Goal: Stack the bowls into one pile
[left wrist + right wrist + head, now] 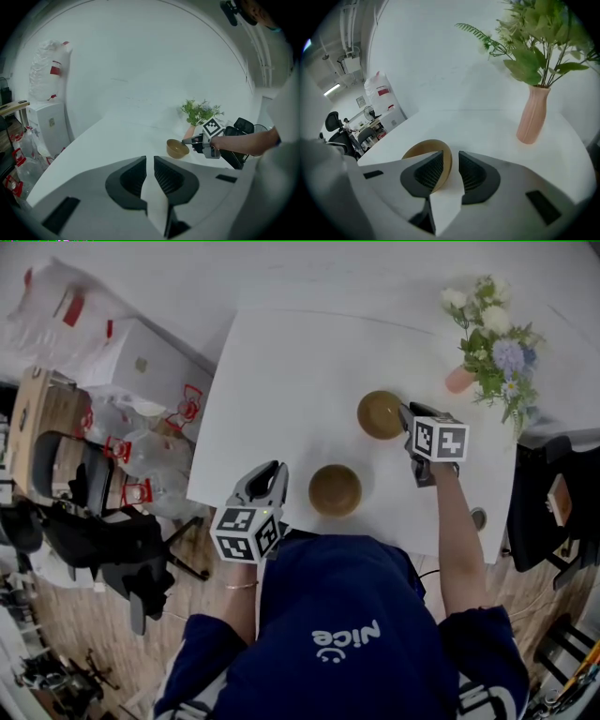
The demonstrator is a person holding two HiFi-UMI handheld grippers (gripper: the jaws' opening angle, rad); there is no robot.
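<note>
Two brown bowls are on the white table [281, 371]. The far bowl [381, 414] [177, 149] [423, 149] has its right rim between the jaws of my right gripper [405, 415] [450, 158], which is shut on it; the bowl looks tilted. The near bowl [335, 489] sits alone by the front edge. My left gripper [269, 471] [149, 161] hovers at the table's front left corner, to the left of the near bowl, its jaws a narrow gap apart with nothing between them. The left gripper view shows the right gripper [188, 140] holding the far bowl.
A pink vase [459, 380] [533, 117] of flowers [492, 334] stands just right of and behind the held bowl. Beyond the table's left edge are black chairs [94, 512] and white boxes [131, 357]. Another dark chair [553, 512] is at the right.
</note>
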